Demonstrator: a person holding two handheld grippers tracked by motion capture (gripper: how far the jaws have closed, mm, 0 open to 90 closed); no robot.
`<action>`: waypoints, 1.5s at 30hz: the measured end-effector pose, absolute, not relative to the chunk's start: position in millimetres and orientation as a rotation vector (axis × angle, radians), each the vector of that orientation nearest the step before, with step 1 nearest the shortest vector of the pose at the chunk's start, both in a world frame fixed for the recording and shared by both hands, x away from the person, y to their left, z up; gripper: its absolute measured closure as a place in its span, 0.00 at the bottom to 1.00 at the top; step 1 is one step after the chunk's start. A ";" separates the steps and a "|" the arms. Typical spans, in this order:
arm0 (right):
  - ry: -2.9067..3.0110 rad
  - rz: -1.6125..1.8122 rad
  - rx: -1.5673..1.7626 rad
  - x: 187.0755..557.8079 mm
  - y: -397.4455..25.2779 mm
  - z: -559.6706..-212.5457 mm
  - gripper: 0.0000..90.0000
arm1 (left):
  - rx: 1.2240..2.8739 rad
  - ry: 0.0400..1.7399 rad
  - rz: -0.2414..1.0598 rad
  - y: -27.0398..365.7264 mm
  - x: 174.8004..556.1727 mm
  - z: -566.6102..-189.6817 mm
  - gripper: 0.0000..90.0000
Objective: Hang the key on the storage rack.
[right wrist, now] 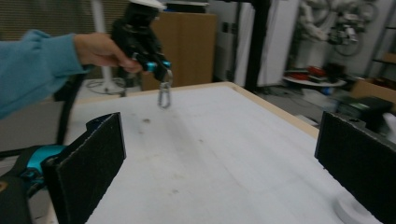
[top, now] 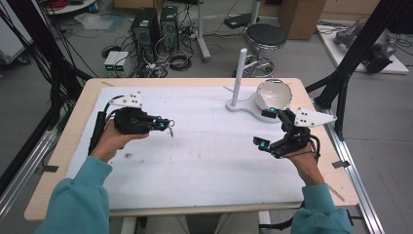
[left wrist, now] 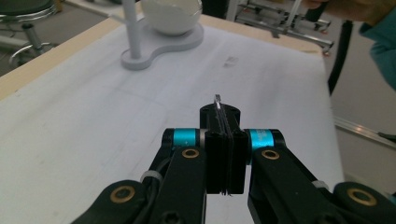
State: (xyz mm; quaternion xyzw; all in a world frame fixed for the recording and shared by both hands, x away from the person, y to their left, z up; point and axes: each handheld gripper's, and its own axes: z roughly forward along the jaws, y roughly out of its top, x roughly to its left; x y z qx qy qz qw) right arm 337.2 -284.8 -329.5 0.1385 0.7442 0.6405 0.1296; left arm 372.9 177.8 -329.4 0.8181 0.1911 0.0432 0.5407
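My left gripper (top: 164,124) hovers over the left half of the white table (top: 204,156), shut on a small metal snap hook (top: 170,131). In the left gripper view the hook's thin edge (left wrist: 218,101) pokes out between the closed jaws of the left gripper (left wrist: 225,122). The right gripper view looks across at the left gripper (right wrist: 156,65), held by a hand, with the hook (right wrist: 164,95) dangling below it. My right gripper (top: 265,128) is at the right side, open and empty, its wide-apart jaws framing bare table around the right gripper (right wrist: 219,158).
A white stand (top: 242,105) with an upright post (top: 239,73) and a white bowl (top: 273,94) sits at the back right, close behind my right gripper. Beyond the table, the floor holds a stool (top: 265,36), computer towers (top: 146,29) and cables. Black frame struts (top: 358,46) rise at the right.
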 end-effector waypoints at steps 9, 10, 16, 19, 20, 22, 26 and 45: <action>2.283 1.847 0.277 354.9 -252.7 -305.4 0.01 | 1.886 0.374 0.080 163.0 373.6 -318.6 0.99; 2.294 1.836 0.256 356.9 -249.3 -303.3 0.01 | 1.886 0.362 0.078 162.7 374.5 -318.9 0.99; 2.373 1.798 0.195 369.6 -228.0 -297.0 0.01 | 1.868 0.334 0.061 160.5 377.8 -321.5 0.99; 2.404 1.797 0.169 375.7 -216.0 -297.3 0.01 | 1.857 0.313 0.054 157.2 378.3 -321.4 0.99; 2.412 1.793 0.146 378.2 -211.6 -297.8 0.01 | 1.856 0.300 0.055 155.9 378.4 -320.7 0.99; 2.446 1.787 0.134 380.5 -202.7 -299.1 0.01 | 1.846 0.285 0.046 152.4 378.3 -319.8 0.99; 2.503 1.774 0.073 384.2 -185.8 -301.3 0.01 | 1.832 0.260 0.037 144.5 377.7 -318.9 0.99; 2.600 1.777 0.041 398.2 -148.6 -317.8 0.05 | 1.833 0.223 0.001 133.0 381.6 -324.0 0.99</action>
